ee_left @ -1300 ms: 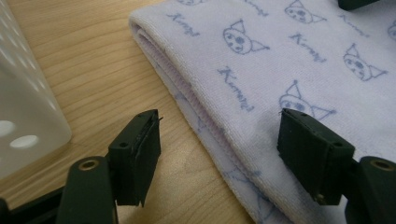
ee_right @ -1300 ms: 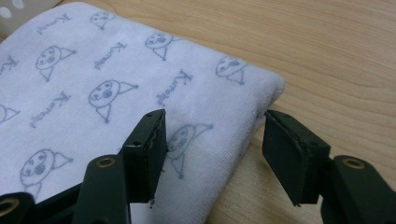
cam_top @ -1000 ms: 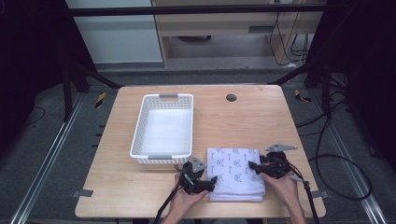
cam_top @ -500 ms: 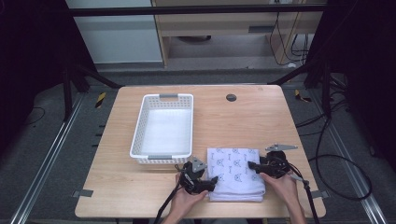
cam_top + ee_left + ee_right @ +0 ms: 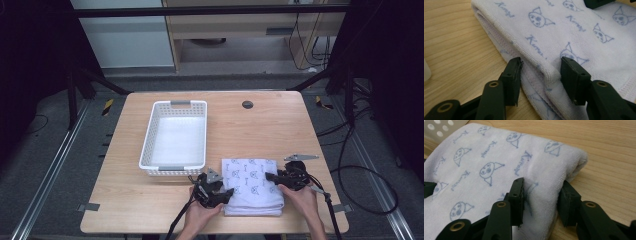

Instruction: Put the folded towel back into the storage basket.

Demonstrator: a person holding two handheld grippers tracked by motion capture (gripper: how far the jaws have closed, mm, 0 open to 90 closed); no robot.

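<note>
On the wooden surface [image 5: 260,125], both grippers, jaws just closing, pinch the folded white cat-print towel's [image 5: 252,177] opposite edges, left gripper [image 5: 540,68] and right gripper [image 5: 542,192], apparently for lifting.

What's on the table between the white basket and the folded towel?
Nothing: in the high view a bare strip of table separates the basket from the folded towel.

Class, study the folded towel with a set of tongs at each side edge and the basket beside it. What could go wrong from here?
1. The left tongs, jaws just closing, straddle only the top fold of the folded towel; lower layers may sag or unfold on lifting.
2. The right tongs, also just closing, pinch a thick rolled edge, which might slip out.
3. The white basket stands close to the left tongs; its rim could catch the towel.
</note>
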